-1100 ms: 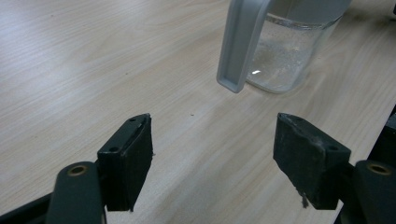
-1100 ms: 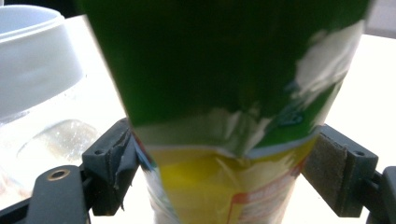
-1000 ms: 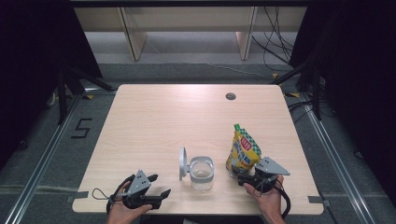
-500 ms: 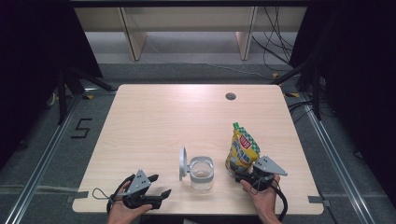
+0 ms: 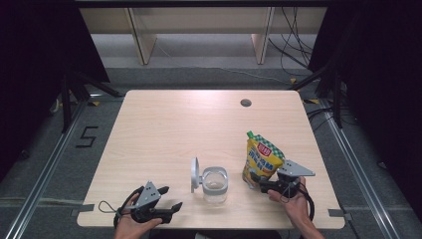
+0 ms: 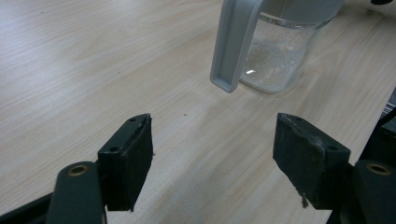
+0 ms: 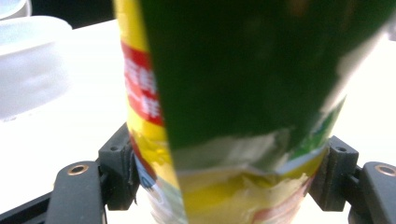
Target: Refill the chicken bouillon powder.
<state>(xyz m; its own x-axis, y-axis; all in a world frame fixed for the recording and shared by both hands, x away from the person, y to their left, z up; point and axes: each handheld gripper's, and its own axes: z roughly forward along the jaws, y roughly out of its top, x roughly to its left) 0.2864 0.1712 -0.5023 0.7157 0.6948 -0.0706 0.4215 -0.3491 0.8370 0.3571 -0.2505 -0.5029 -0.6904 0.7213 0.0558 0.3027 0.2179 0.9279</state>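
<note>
Right claw (image 5: 255,180), at the lower right of the high view, has just been closing around the yellow pouch (image 5: 262,158); we see its pads against both sides of the standing pouch. Left claw (image 5: 171,198), lower left, gapes empty above the bench (image 5: 174,124), near the glass jar (image 5: 215,185) with its raised lid (image 5: 194,175).

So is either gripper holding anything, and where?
Right gripper has just been closing on the yellow-green stand-up pouch, low on its sides. Left gripper: nothing.
</note>
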